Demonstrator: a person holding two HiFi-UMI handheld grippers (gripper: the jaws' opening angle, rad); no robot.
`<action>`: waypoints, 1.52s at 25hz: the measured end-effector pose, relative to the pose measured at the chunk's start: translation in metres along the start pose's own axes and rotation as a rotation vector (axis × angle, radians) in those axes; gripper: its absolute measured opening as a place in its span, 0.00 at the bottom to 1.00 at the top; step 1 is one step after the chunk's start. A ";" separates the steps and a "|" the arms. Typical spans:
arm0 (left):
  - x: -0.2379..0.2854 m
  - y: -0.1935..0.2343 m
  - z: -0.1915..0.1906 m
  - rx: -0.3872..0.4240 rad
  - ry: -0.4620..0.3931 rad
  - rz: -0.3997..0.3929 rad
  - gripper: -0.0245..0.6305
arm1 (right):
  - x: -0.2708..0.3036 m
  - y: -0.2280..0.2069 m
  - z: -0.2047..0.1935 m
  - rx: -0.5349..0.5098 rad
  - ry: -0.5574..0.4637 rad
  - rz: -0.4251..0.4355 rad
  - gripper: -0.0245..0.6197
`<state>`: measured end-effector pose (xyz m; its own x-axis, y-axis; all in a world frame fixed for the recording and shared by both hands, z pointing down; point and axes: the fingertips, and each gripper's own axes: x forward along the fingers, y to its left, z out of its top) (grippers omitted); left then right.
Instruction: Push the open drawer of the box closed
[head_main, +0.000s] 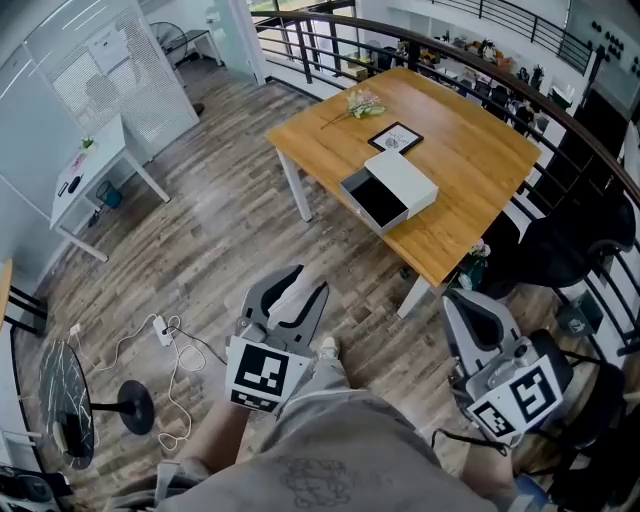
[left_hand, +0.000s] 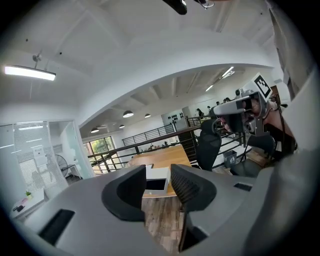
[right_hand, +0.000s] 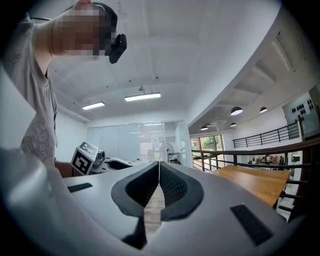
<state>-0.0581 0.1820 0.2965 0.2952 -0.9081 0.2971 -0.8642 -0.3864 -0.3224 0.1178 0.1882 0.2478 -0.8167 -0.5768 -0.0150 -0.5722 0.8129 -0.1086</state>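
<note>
**Head view.** The wooden table (head_main: 470, 150) fills the upper right. The white box (head_main: 405, 180) lies on it near the front edge, and its drawer (head_main: 372, 200) is pulled out toward 7 o'clock, with the dark inside exposed. A framed picture (head_main: 396, 138) lies just beyond the box at 12 o'clock. We see the left gripper (head_main: 308, 282) low in the centre, over the wooden floor (head_main: 230, 230). It is well apart from the box, which lies at its 1 o'clock. The right gripper (head_main: 458, 298) sits at lower right, with the box at its 11 o'clock. A power strip (head_main: 163, 329) lies on the floor at 9 o'clock from the left gripper.

**Left gripper view.** The left gripper (left_hand: 157, 169) has its jaws set wide, with nothing between them. Through the gap we see the box (left_hand: 162, 174) with the drawer (left_hand: 155, 185) facing us, far off on the table (left_hand: 160, 157). The right gripper (left_hand: 235, 106) appears at 2 o'clock.

**Right gripper view.** The right gripper (right_hand: 159, 167) has its jaws closed tip to tip and grips nothing. The left gripper (right_hand: 95, 160) shows at 9 o'clock and the table (right_hand: 255, 182) at 3 o'clock.
</note>
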 end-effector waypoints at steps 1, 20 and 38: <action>0.009 0.000 -0.005 0.001 0.018 -0.010 0.30 | 0.002 -0.006 -0.004 0.007 0.007 -0.006 0.09; 0.208 0.036 -0.109 -0.038 0.329 -0.216 0.27 | 0.096 -0.142 -0.008 0.081 0.081 -0.124 0.09; 0.355 0.055 -0.238 -0.050 0.599 -0.444 0.28 | 0.256 -0.224 -0.045 0.145 0.200 -0.115 0.09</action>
<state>-0.0977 -0.1233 0.5987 0.3606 -0.4190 0.8333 -0.7373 -0.6753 -0.0205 0.0332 -0.1378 0.3132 -0.7537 -0.6257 0.2010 -0.6572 0.7148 -0.2393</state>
